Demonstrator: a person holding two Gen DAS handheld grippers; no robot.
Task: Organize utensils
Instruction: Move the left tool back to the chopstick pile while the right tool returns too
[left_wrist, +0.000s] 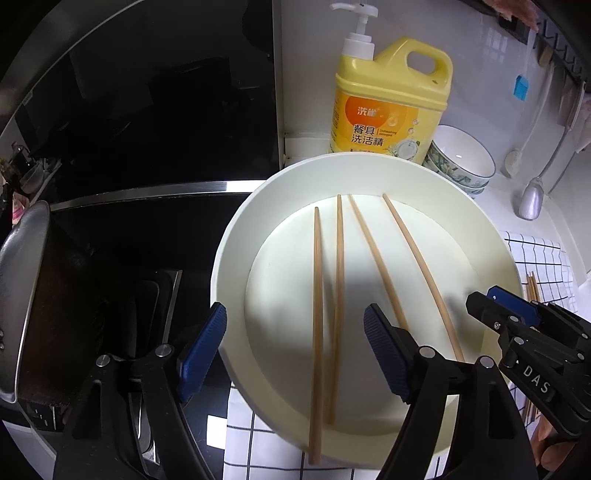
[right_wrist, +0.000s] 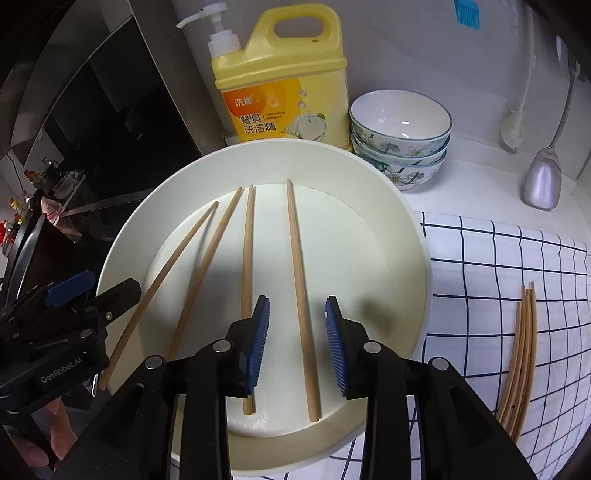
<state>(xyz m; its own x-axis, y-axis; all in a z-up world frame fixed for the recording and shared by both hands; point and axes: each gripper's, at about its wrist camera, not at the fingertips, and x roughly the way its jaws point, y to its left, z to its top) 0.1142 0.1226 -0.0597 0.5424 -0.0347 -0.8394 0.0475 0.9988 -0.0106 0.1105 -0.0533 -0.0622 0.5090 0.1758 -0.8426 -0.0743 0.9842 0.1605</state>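
While you hold both tools over the big white dish (right_wrist: 413, 258), your left gripper (left_wrist: 295, 349) on the left stands wide open and grips nothing. Four chopsticks (right_wrist: 301, 295) lie flat in the dish, side by side. Your right gripper (right_wrist: 297, 347) is partly open above one of them, and its blue pads do not touch it. More chopsticks (right_wrist: 522, 354) lie on the checked cloth (right_wrist: 498, 258) at the right.

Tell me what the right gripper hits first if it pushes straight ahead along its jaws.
Probably the rightmost chopstick in the white dish: it lies untouched between the open jaws of the right gripper. Depth is uncertain.
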